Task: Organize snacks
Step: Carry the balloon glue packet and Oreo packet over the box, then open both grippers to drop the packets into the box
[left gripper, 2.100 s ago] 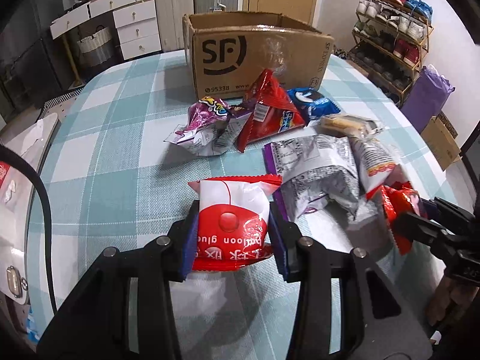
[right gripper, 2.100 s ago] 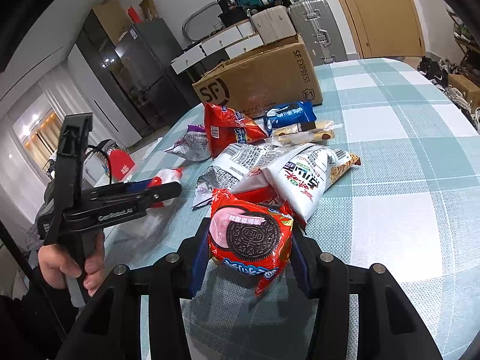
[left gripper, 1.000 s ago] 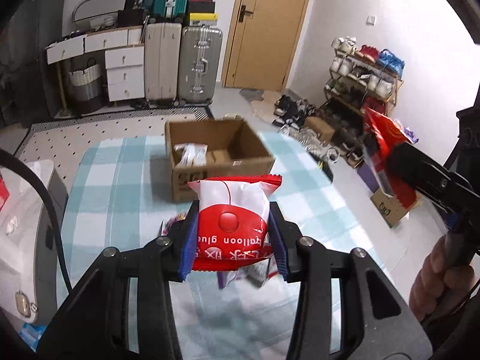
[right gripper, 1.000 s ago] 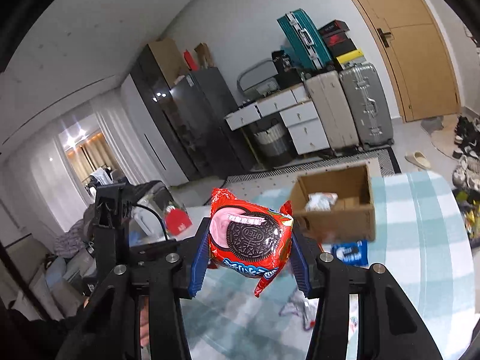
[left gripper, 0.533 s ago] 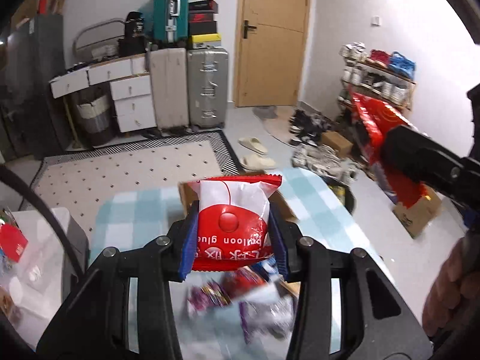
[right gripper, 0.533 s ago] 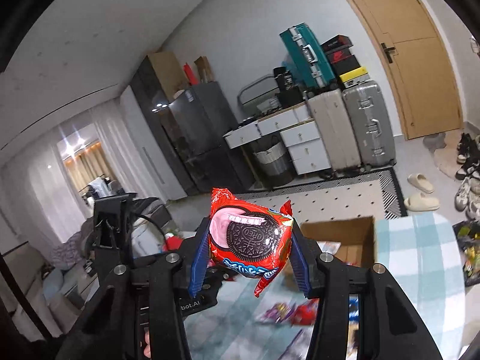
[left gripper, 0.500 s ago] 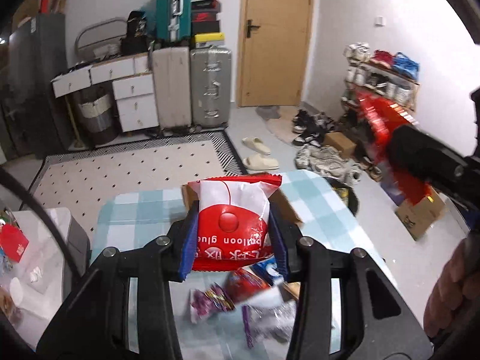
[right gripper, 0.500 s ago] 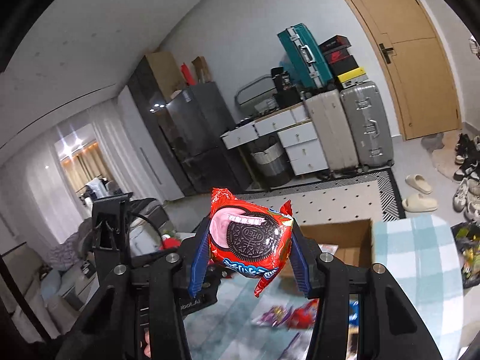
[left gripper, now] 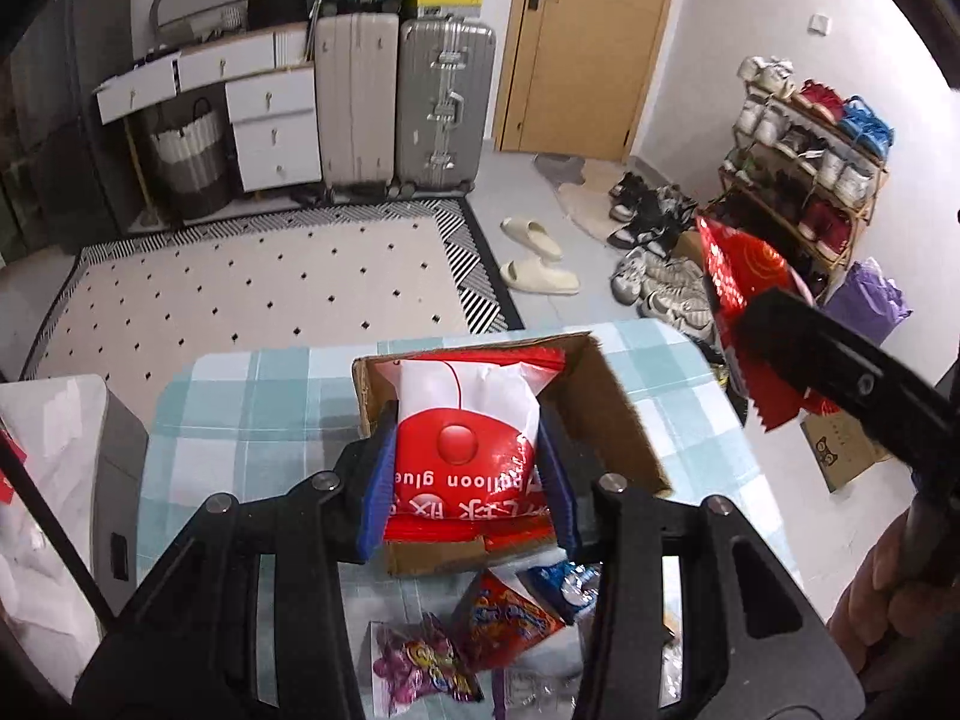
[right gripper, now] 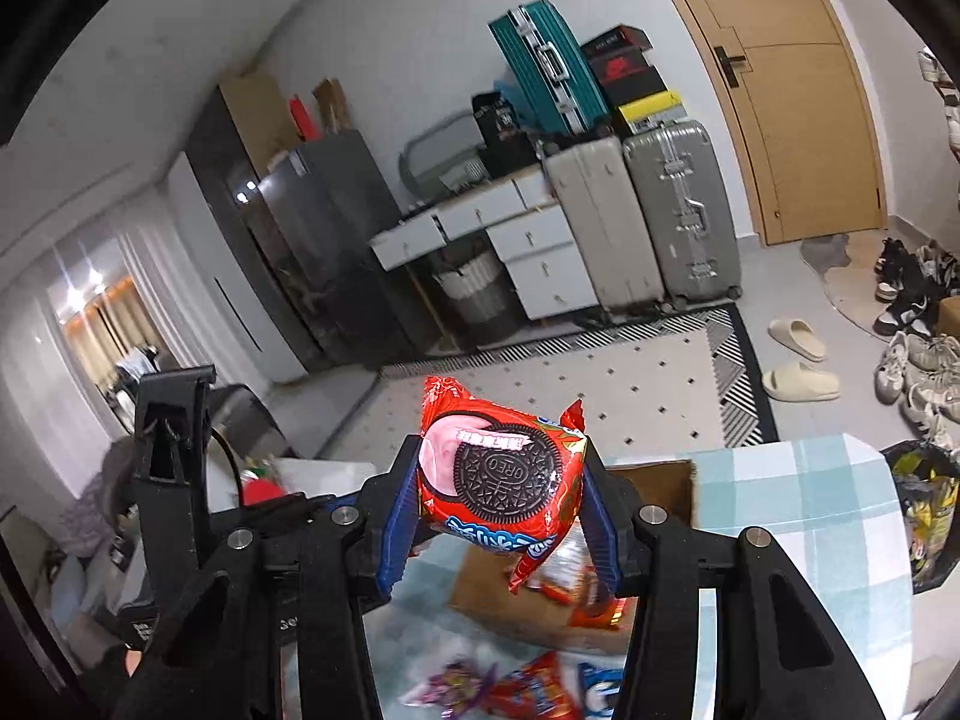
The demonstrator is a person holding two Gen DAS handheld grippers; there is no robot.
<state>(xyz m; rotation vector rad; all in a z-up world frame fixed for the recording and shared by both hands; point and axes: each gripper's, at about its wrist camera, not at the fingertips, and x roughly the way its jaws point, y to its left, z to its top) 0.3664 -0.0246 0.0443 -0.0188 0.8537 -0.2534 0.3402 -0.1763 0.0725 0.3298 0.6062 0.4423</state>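
Note:
My left gripper [left gripper: 467,468] is shut on a red and white snack bag [left gripper: 465,420] and holds it right over the open cardboard box [left gripper: 606,408] on the checked table [left gripper: 252,420]. My right gripper [right gripper: 501,498] is shut on a red Oreo pack [right gripper: 501,468], high above the table with the box [right gripper: 666,483] below and behind it. In the left wrist view the right gripper's black finger and its red pack [left gripper: 744,288] show at the right, beside the box. More snack bags [left gripper: 504,618] lie on the table in front of the box.
A person's hand [left gripper: 888,600] grips the right tool at the far right. Beyond the table are a spotted rug [left gripper: 252,288], suitcases [left gripper: 444,102], white drawers [left gripper: 270,126], a shoe rack [left gripper: 810,168] and slippers [left gripper: 540,258]. A dark fridge [right gripper: 324,240] stands at the left.
Both grippers have carried their packs forward from above the snack pile to over the cardboard box. The box now sits right under the left gripper's bag. Neither grip changed.

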